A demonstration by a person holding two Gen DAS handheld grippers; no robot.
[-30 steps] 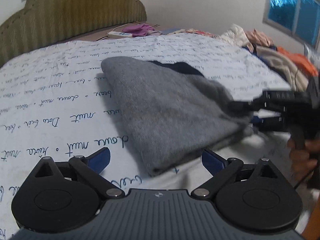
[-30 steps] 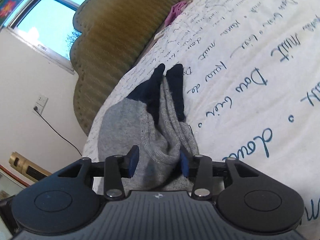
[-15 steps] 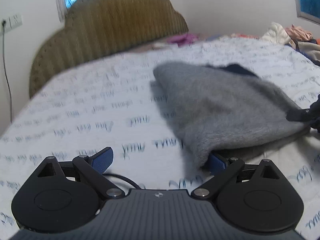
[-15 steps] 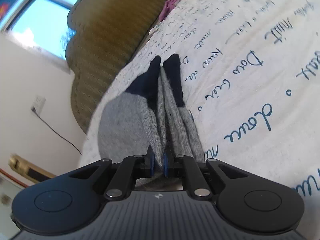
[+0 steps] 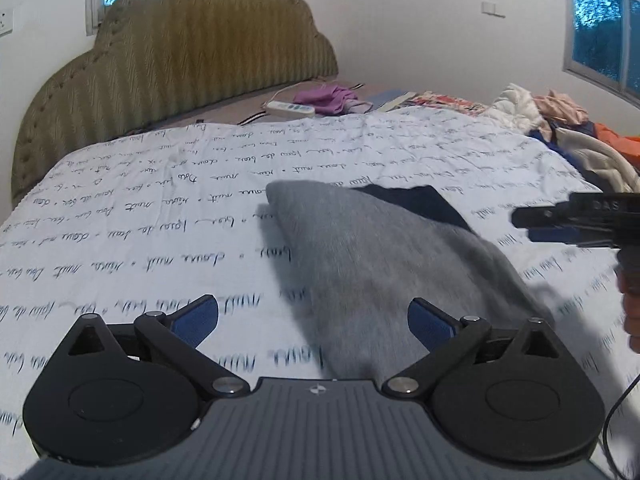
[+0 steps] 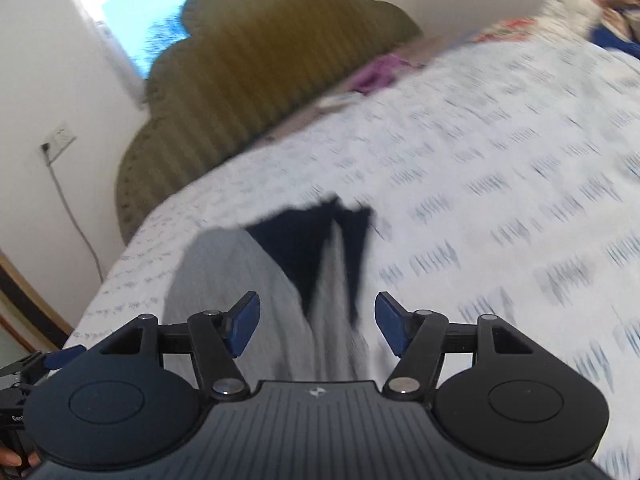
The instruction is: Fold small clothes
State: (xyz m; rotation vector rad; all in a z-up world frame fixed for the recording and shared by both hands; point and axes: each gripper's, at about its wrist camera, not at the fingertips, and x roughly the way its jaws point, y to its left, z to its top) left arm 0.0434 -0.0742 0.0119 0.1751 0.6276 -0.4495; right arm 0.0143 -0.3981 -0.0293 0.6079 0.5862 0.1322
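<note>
A grey knit garment [image 5: 380,256] with navy cuffs [image 5: 416,204] lies folded on the script-printed bed sheet [image 5: 140,220]. My left gripper [image 5: 312,306] hovers over its near edge, jaws opening wide, pads off the cloth. At the right of the left wrist view, my right gripper [image 5: 524,226] hangs above the sheet, just beyond the garment's right edge. In the blurred right wrist view the right gripper [image 6: 317,302] is opening; the grey garment [image 6: 240,280] and its navy ends [image 6: 300,240] lie below it, untouched by the pads.
An olive padded headboard [image 5: 180,60] stands at the bed's far end. A purple cloth [image 5: 324,98] and a white remote [image 5: 290,108] lie near it. A heap of clothes [image 5: 560,132] fills the right side. A person's hand [image 5: 630,300] holds the right gripper.
The right gripper pinched shut on the garment's edge, then let go, opened, lifted and rolled. The left gripper backed up off the near edge. The garment has settled flat.
</note>
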